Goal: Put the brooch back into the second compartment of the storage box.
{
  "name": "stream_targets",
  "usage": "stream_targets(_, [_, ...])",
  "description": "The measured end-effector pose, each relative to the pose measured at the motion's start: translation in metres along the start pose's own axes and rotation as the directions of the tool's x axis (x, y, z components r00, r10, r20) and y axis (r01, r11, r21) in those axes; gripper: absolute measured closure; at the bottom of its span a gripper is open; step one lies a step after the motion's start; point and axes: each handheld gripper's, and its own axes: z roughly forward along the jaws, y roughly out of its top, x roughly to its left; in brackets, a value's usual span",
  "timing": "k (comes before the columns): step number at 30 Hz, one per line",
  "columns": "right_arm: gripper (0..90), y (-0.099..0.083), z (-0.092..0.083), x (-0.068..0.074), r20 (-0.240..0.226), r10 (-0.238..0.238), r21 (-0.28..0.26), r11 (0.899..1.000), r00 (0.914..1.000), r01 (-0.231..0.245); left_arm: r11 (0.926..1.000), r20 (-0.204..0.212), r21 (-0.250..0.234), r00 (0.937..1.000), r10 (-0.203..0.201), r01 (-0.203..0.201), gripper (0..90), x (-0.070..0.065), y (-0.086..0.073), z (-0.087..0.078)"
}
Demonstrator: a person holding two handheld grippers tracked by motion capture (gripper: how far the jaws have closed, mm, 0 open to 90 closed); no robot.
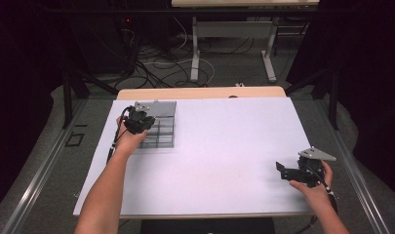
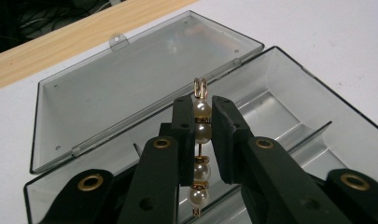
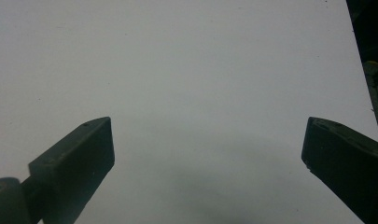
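Observation:
My left gripper [image 2: 199, 122] is shut on a short strand of pearl beads [image 2: 201, 133] with a small gold loop at its top. It holds the strand upright over a clear grey plastic box [image 2: 289, 100] whose hinged lid [image 2: 130, 79] lies open behind it. In the high view the left gripper [image 1: 136, 119] hovers over that box [image 1: 162, 130] at the table's far left. My right gripper [image 1: 295, 171] rests near the front right of the white table, and in the right gripper view its jaws stand wide apart over bare white surface, with its fingertips' midpoint [image 3: 207, 149] empty.
The white tabletop [image 1: 219, 146] has a wooden strip [image 1: 200, 92] along its far edge. Beyond the table lie cables and the metal legs of another table [image 1: 195, 58] on the floor. The box has inner compartments [image 2: 280, 116].

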Motion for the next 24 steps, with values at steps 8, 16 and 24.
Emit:
stream_targets(8, [2.0,0.0,-0.0001,0.0,-0.009,0.0,0.005,1.0,1.0,0.0,0.9999,-0.011,0.013,0.9999,0.006,-0.006,80.1,-0.0018,-0.001,0.0051])
stream_targets(16, [2.0,0.0,-0.0001,-0.0001,-0.007,-0.009,0.011,1.0,0.9999,0.01,0.9999,-0.03,0.013,0.9995,0.009,-0.009,80.0,0.0008,-0.0013,0.0053])
stream_targets(24, [2.0,0.0001,0.0005,0.0006,-0.014,-0.007,0.009,1.0,0.9999,0.007,0.9999,-0.03,0.007,0.9994,-0.014,0.015,76.2,0.0029,-0.0022,0.0057])
